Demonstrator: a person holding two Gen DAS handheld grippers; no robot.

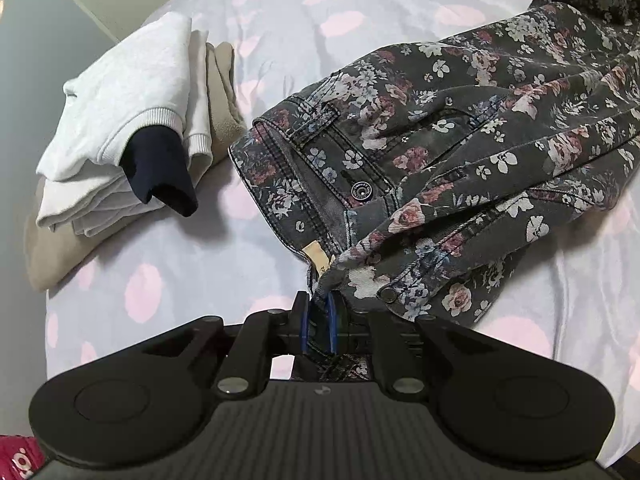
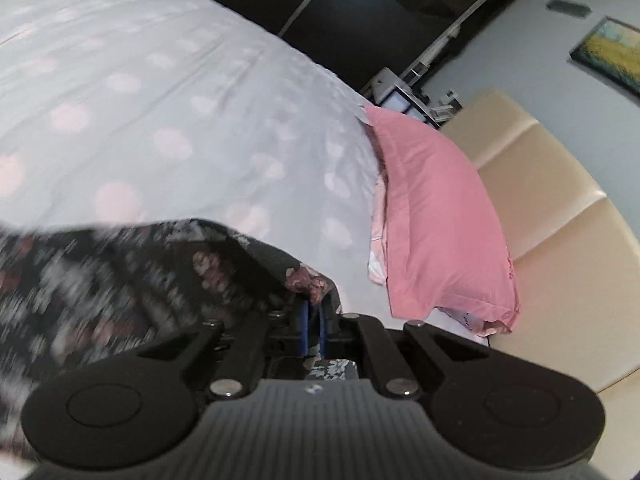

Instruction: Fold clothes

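**Both jaws pinching the floral trousers, one end anchored, one end lifted**

From my left wrist, I am holding my left gripper (image 1: 320, 312) closed on the waistband edge of the floral trousers (image 1: 460, 152), just beside the small tan label. I am keeping this end low over the spotted bedsheet (image 1: 200, 280), I judge, so the waist acts as an anchor while the far end is carried over. The rest of the garment is lying across the sheet, running up and to the right, with its button and pocket facing up. A stack of folded clothes (image 1: 132, 136) is sitting well apart to the left, out of the way of the fold.

From my right wrist, I am gripping a dark floral edge in my right gripper (image 2: 313, 312), jaws clamped on it. The cloth is trailing blurred to the left, raised off the sheet. A pink pillow (image 2: 436, 216) is lying ahead to the right, against a cream headboard (image 2: 560, 208).
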